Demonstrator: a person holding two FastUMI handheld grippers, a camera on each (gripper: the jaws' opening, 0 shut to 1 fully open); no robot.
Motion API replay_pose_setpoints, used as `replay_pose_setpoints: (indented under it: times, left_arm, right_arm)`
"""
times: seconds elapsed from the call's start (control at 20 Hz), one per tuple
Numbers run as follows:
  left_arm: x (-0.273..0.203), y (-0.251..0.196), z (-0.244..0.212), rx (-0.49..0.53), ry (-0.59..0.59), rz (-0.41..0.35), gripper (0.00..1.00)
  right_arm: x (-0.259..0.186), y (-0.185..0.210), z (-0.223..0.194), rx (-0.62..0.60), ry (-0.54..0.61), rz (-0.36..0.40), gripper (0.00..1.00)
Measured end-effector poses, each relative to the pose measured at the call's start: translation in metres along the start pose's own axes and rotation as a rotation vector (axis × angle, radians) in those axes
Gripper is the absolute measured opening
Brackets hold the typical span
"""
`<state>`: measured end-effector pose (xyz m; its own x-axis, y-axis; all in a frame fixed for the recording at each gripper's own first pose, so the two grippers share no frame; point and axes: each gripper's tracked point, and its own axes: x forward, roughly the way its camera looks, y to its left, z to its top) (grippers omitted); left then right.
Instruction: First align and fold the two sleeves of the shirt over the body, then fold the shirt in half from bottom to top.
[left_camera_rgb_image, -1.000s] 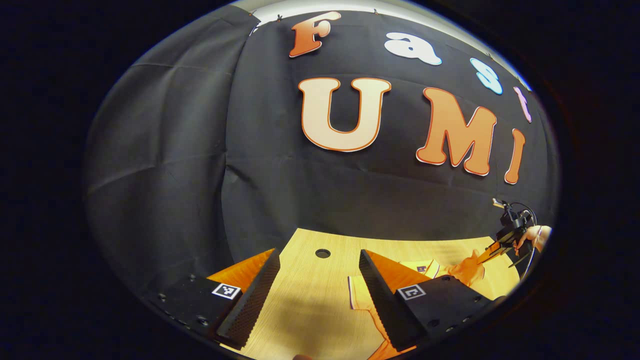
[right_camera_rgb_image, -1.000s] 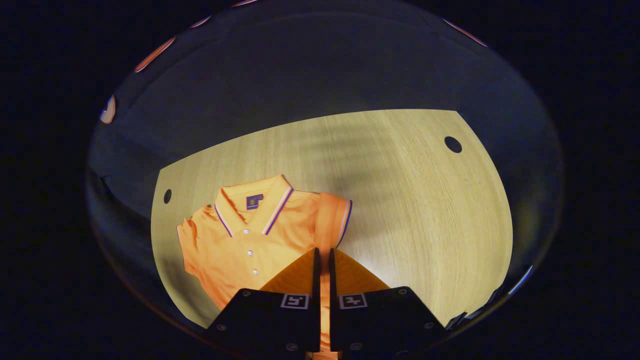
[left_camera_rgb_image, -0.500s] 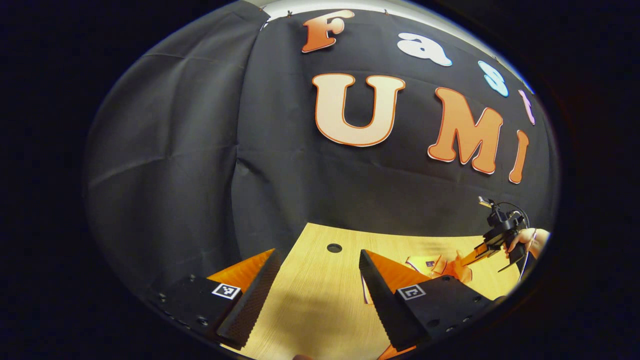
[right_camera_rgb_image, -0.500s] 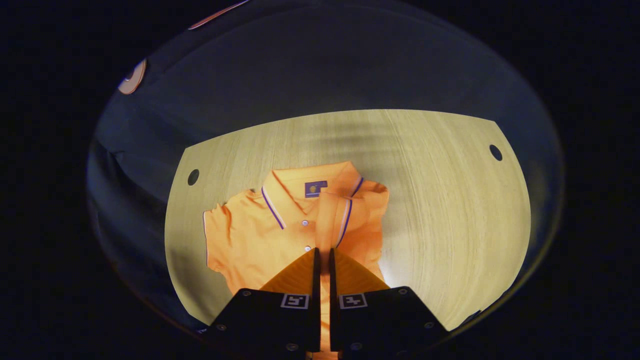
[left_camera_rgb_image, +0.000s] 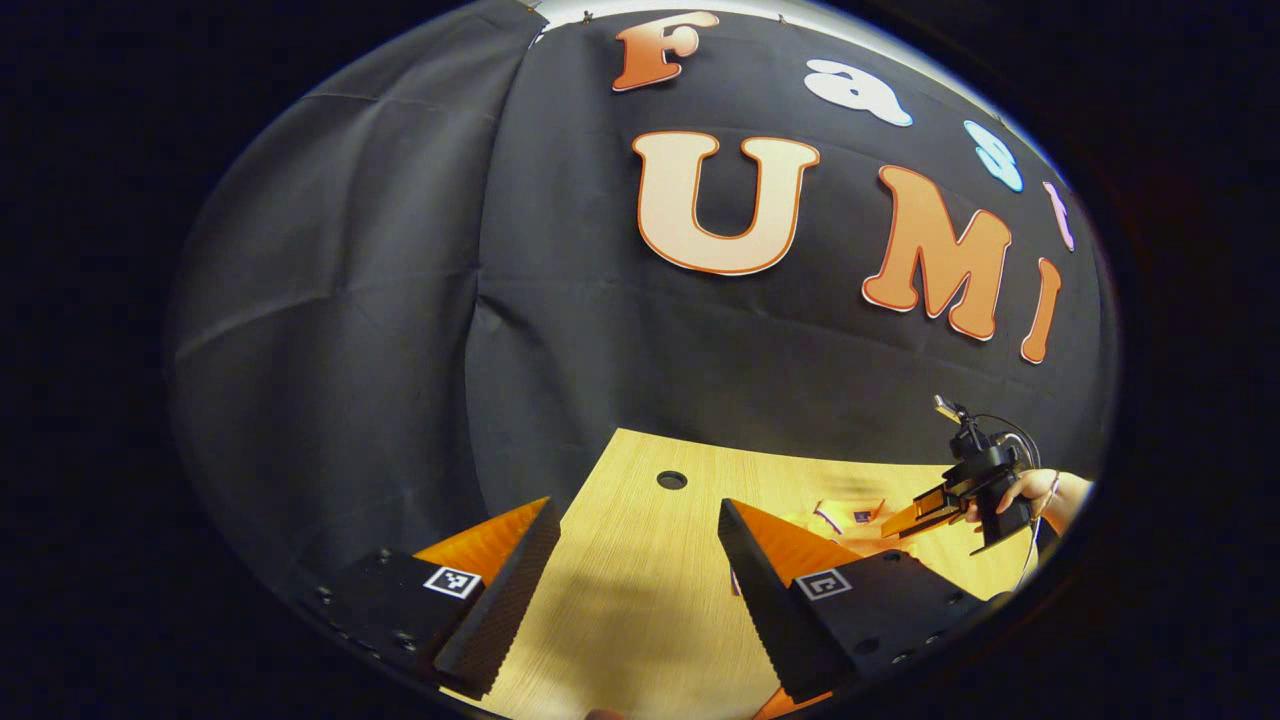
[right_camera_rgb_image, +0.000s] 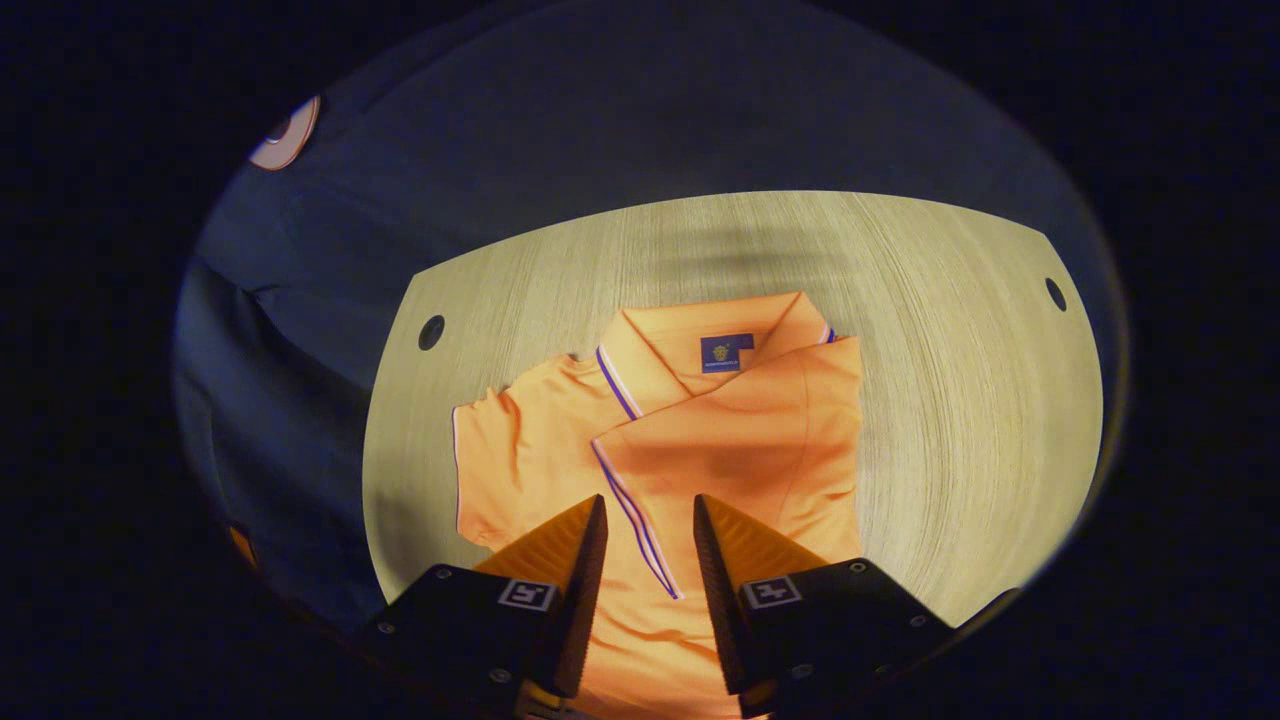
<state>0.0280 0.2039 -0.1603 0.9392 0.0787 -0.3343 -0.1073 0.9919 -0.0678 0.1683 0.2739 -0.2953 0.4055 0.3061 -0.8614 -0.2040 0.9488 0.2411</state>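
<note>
Right gripper (right_camera_rgb_image: 648, 520), parted and empty, hovers above the orange polo shirt (right_camera_rgb_image: 560, 450), one sleeve (right_camera_rgb_image: 740, 450) folded across; left gripper (left_camera_rgb_image: 640, 540) waits wide.

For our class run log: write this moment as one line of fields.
phase: first sleeve fold | shirt: one sleeve over body | right tongs: open above it | left tongs: open over table

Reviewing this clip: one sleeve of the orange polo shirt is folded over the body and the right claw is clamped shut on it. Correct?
Not quite. In the right gripper view the right claw is open, its jaws apart above the folded sleeve of the orange polo shirt. The sleeve does lie over the body.
</note>
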Motion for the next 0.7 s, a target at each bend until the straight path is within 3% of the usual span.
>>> replay_pose_setpoints:
  times: [0.1, 0.15, 0.2, 0.55, 0.7]
  left_arm:
    - [0.002, -0.005, -0.002, -0.003, 0.007, -0.008, 0.98]
    - [0.003, -0.009, -0.003, -0.003, 0.011, -0.012, 0.98]
    - [0.004, -0.012, -0.005, -0.003, 0.018, -0.018, 0.98]
    - [0.029, -0.047, -0.018, 0.003, 0.070, -0.091, 0.98]
    - [0.051, -0.070, -0.027, 0.015, 0.109, -0.128, 0.98]
  right_arm:
    - [-0.001, 0.003, -0.002, -0.011, -0.005, 0.008, 0.76]
    - [-0.002, 0.002, -0.001, -0.018, -0.012, 0.001, 0.94]
    - [-0.007, 0.000, -0.001, -0.026, -0.023, -0.007, 0.98]
    - [-0.049, -0.016, 0.023, -0.045, -0.156, -0.036, 0.99]
    - [-0.081, -0.027, 0.041, -0.057, -0.269, -0.043, 0.99]
